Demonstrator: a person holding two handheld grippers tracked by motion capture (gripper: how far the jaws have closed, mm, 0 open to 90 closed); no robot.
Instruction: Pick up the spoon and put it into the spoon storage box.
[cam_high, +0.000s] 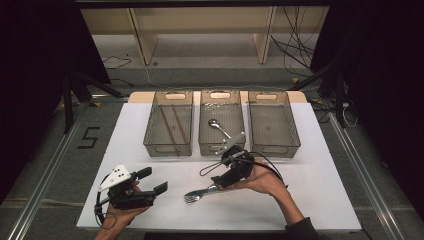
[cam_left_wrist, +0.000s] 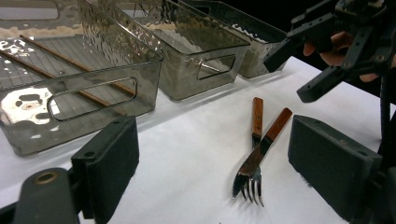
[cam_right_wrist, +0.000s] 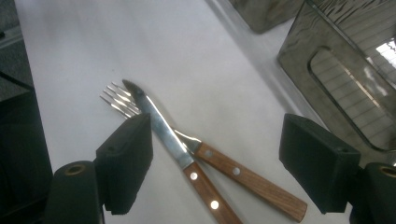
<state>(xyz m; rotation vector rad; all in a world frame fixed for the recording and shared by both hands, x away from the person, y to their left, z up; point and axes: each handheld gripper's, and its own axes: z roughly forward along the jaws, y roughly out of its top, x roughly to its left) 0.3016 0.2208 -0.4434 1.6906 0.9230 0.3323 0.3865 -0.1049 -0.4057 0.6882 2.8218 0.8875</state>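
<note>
White paper covers the table (cam_high: 310, 200), which stands on a grey floor with dark surroundings and a pale wooden shelf frame beyond.

Nearest the person, the left gripper (cam_high: 152, 181) is held low over the sheet at the left, its jaws spread wide and holding nothing; it is aimed toward the cutlery, apparently parked in readiness. Just to its right, the knife (cam_right_wrist: 163, 128) and the fork (cam_right_wrist: 187, 140) lie on the paper, both with wooden handles. The knife is laid across the fork, so that the blade tip rests beside the tines and the handles spread apart. Over these handles the right gripper (cam_high: 223, 181) is poised, its jaws open to either side of the pair and closed on nothing. It is judged that one piece is about to be picked up; because the two overlap, the upper piece, the knife, would be the easier to take first.

Farther off, three clear bins stand in a row at the far edge. Chopsticks (cam_high: 172, 125) lie in the left bin (cam_high: 150, 135), a spoon (cam_high: 218, 126) in the middle bin (cam_high: 204, 135), and the right bin (cam_high: 295, 135) appears empty, presumably reserved for a further kind of utensil.
</note>
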